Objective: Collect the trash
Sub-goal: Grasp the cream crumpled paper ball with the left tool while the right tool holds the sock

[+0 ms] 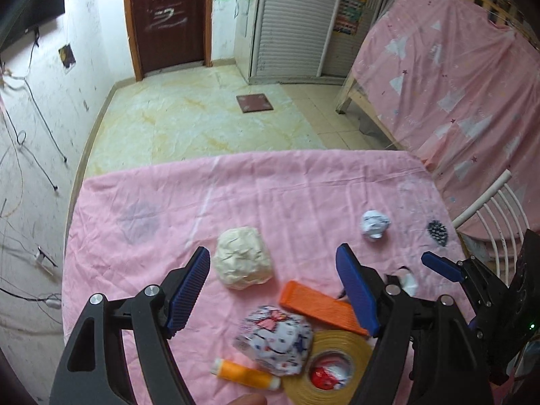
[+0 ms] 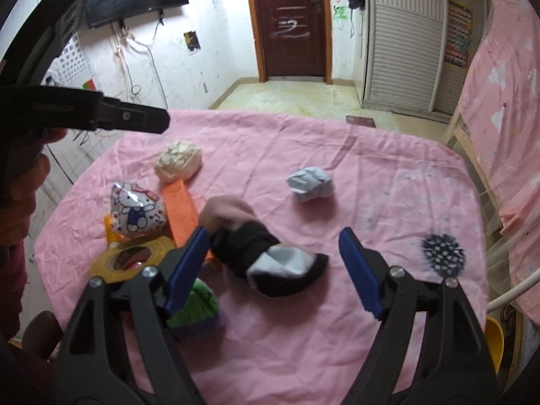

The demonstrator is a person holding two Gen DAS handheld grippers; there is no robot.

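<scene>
Yellow tape roll cut off by the near edge, orange block partly behind the jaws, green and purple thing half hidden, sock blurred

Near-left corner of the pink tablecloth is jammed: tape roll, orange block, sock. Far side's wide open.

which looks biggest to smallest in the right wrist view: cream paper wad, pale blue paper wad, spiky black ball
1. cream paper wad and pale blue paper wad: about alike, no ranking
2. spiky black ball: slightly smaller, though nearer the camera, so unsure
</scene>
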